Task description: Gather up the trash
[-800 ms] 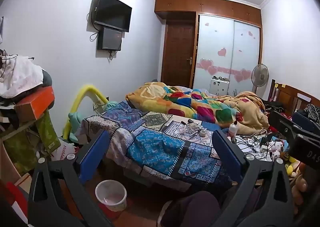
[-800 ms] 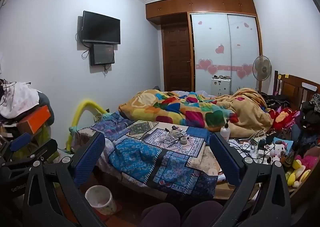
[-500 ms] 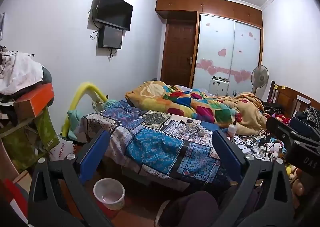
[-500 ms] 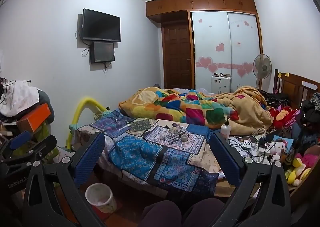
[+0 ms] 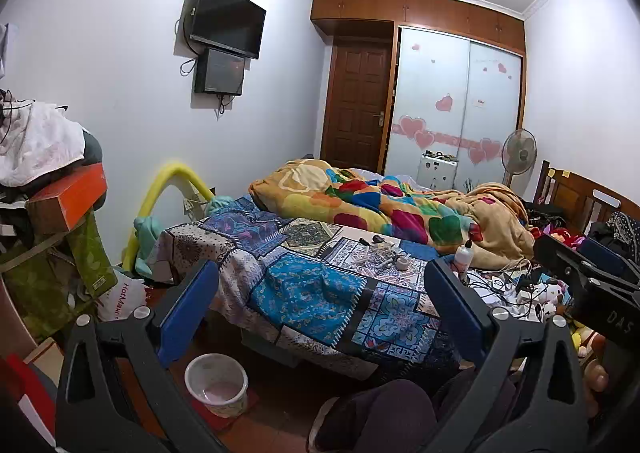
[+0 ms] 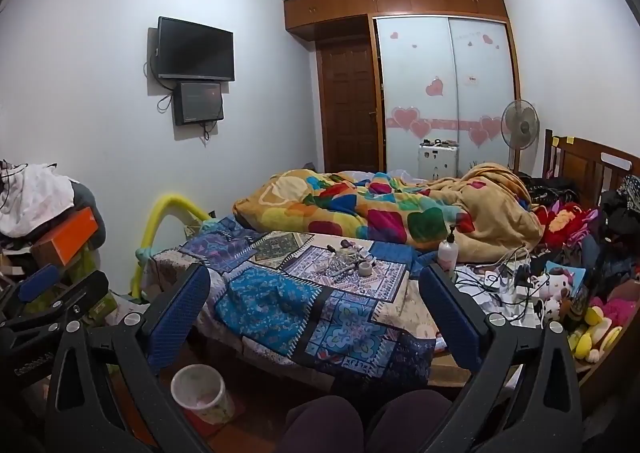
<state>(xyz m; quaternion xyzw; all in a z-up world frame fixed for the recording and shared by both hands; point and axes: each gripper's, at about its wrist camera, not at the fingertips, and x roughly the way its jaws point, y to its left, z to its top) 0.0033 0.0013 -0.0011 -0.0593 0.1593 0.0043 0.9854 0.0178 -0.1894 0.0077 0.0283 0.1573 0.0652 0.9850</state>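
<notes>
A small white waste bin (image 5: pixel 217 384) stands on the floor below the bed's near corner; it also shows in the right wrist view (image 6: pixel 198 393). A cluster of small litter and a tape roll (image 5: pixel 384 255) lies on the patchwork bedspread (image 5: pixel 316 293), also in the right wrist view (image 6: pixel 350 261). My left gripper (image 5: pixel 320 313) is open and empty, held well short of the bed. My right gripper (image 6: pixel 320 313) is open and empty too. The right gripper shows at the right edge of the left wrist view (image 5: pixel 588 285); the left gripper shows at the left edge of the right wrist view (image 6: pixel 44 305).
A colourful quilt (image 5: pixel 380 209) lies heaped on the far half of the bed. A pump bottle (image 6: pixel 448 251), cables and soft toys (image 6: pixel 556 285) crowd the right side. Piled clothes and an orange box (image 5: pixel 68 201) stand left. The person's knees (image 6: pixel 360 425) are below.
Both views have drifted slightly; the bed and bin sit a little lower and nearer in frame. Both grippers stay open and empty.
</notes>
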